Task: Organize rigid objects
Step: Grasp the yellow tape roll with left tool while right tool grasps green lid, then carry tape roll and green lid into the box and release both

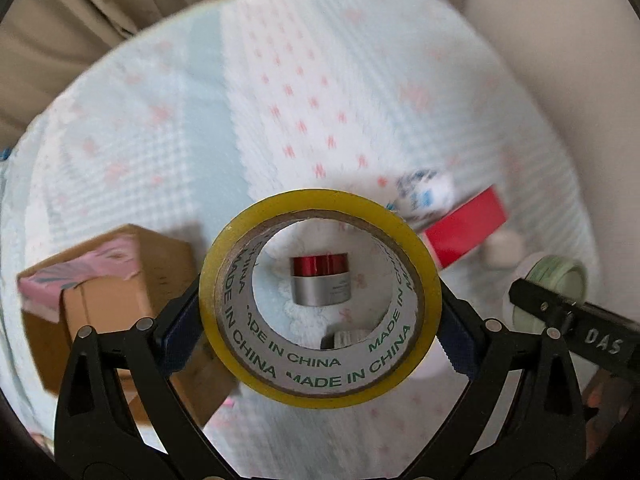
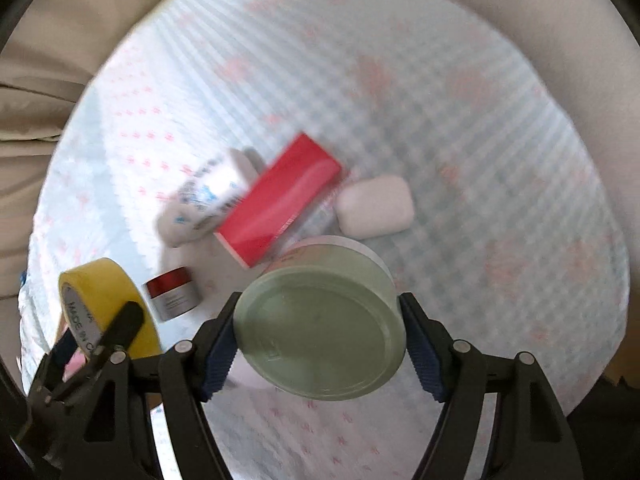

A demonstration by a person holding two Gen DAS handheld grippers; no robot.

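Observation:
My left gripper [image 1: 320, 320] is shut on a yellow tape roll [image 1: 320, 384] and holds it above the bedspread; the roll also shows in the right wrist view [image 2: 100, 300]. My right gripper [image 2: 320, 340] is shut on a pale green round jar [image 2: 320, 332], also seen in the left wrist view [image 1: 560, 276]. On the bedspread lie a small red-and-silver jar [image 2: 172, 294], seen through the roll's hole in the left wrist view [image 1: 319, 280], a red box [image 2: 280, 204], a white printed tube [image 2: 208, 200] and a white case [image 2: 376, 206].
An open cardboard box [image 1: 120, 292] with pink paper stands at the left under my left gripper. The light blue bedspread [image 1: 280, 80] with pink marks covers the surface. Beige fabric [image 1: 80, 8] borders it at the back and left.

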